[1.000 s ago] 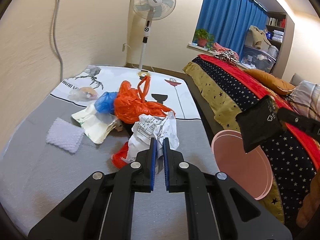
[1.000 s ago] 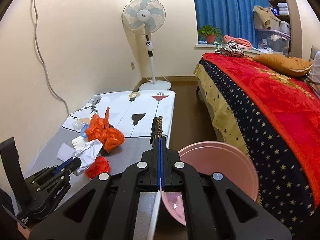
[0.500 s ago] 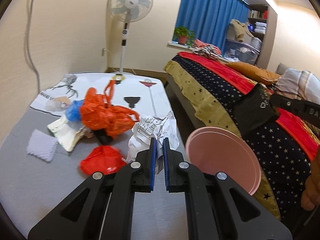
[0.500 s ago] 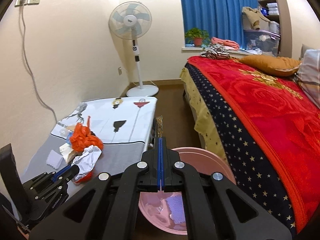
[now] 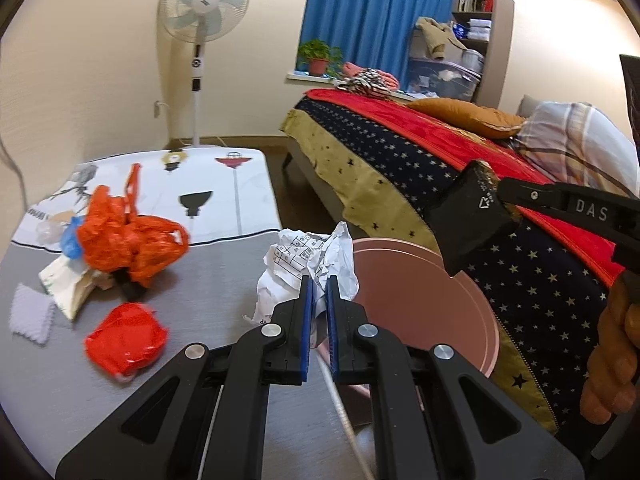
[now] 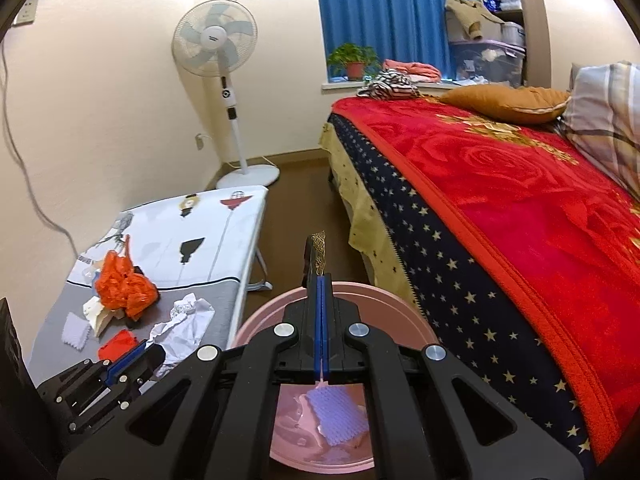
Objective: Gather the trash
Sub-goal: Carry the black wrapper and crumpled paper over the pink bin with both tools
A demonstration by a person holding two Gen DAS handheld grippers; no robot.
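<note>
My left gripper [image 5: 318,280] is shut on a crumpled white printed paper [image 5: 316,256], held at the table's right edge beside the pink bin [image 5: 420,300]. My right gripper [image 6: 319,280] is shut on a flat black packet [image 6: 316,254] with a gold pattern, above the pink bin [image 6: 400,304]. A pale textured sheet [image 6: 336,412] lies inside the bin. The left wrist view shows the black packet [image 5: 472,216] hanging over the bin's rim. On the grey table [image 5: 200,288] lie an orange plastic bag [image 5: 128,240], a red wrapper [image 5: 124,338] and a white foam piece [image 5: 30,316].
A bed [image 6: 520,220] with a red and starred blanket runs along the right, close to the bin. A standing fan [image 5: 200,12] is at the far wall. A blue bag and paper scraps [image 5: 68,284] sit under the orange bag. A hand [image 5: 612,360] holds the right gripper.
My left gripper has carried the crumpled paper rightward from the trash pile to the table edge, uncovering the red wrapper. My right gripper with the black packet has shifted over the bin.
</note>
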